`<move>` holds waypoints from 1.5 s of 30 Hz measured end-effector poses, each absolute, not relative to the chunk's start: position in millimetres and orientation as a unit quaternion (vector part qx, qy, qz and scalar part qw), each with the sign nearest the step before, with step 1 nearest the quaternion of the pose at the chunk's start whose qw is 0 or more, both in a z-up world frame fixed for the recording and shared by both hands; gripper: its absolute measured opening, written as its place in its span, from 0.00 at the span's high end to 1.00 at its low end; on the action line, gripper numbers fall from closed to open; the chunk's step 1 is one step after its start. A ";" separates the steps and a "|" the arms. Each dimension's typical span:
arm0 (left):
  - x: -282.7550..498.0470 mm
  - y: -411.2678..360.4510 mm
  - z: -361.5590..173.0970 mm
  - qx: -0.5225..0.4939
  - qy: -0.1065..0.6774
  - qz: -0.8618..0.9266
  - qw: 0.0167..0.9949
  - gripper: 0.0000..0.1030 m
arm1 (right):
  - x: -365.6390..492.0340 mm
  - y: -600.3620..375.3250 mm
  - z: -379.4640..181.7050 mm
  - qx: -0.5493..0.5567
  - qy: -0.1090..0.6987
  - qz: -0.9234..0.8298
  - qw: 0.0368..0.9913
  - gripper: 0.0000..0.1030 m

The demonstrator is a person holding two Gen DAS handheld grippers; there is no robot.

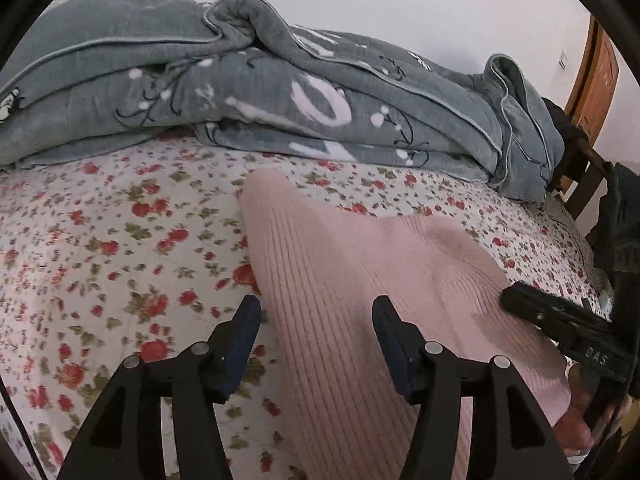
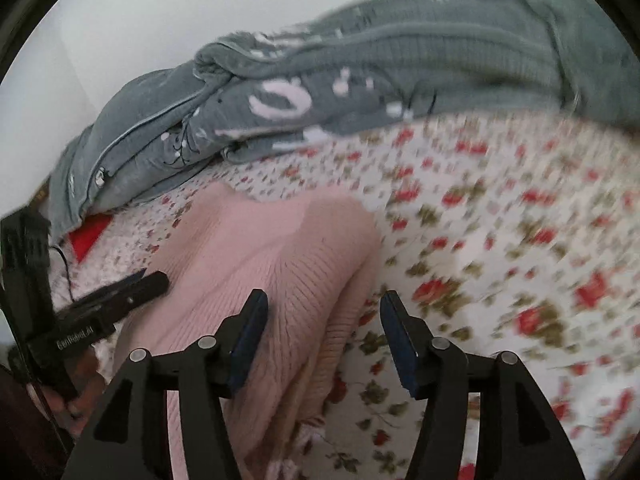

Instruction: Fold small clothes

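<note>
A pink ribbed knit garment (image 1: 360, 280) lies on the floral bedsheet (image 1: 100, 240), its far end narrow and its near end wide. My left gripper (image 1: 316, 312) is open and empty above the garment's left edge. My right gripper (image 2: 324, 308) is open and empty above the garment's (image 2: 260, 264) right folded edge. The right gripper also shows at the right of the left wrist view (image 1: 560, 316), low over the garment. The left gripper shows at the left of the right wrist view (image 2: 116, 292). The right wrist view is blurred.
A bunched grey blanket (image 1: 260, 92) with white patterns lies along the far side of the bed against a white wall. A wooden chair (image 1: 580, 168) with dark clothes stands at the far right. A red item (image 2: 90, 236) peeks out under the blanket.
</note>
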State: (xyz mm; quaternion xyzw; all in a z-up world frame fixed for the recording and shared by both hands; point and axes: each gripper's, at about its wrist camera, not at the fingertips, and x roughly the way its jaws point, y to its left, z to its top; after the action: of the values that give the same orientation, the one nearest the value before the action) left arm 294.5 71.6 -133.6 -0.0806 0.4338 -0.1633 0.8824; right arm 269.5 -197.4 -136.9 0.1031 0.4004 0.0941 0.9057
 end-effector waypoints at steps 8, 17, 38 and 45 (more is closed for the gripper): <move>267.5 90.2 -122.8 -0.098 0.436 -0.161 0.880 0.43 | 268.0 -164.4 -151.9 -0.009 0.379 0.066 0.923 0.84; 229.0 73.1 -131.1 -0.092 0.456 -0.177 0.867 0.43 | 245.2 -187.1 -132.4 0.038 0.385 0.065 0.920 0.83; 274.3 62.0 -116.6 -0.063 0.425 -0.170 0.887 0.40 | 245.0 -178.9 -109.1 0.009 0.343 0.115 0.932 0.71; 305.6 43.5 -133.1 -0.033 0.428 -0.173 0.886 0.40 | 303.1 -178.2 -137.0 0.014 0.381 0.101 0.919 0.71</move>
State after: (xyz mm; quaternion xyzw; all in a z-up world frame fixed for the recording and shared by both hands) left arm 305.6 43.5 -133.1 -0.0333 0.4285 -0.1731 0.8862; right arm 303.1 -178.2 -137.0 0.0136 0.3812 0.1009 0.9189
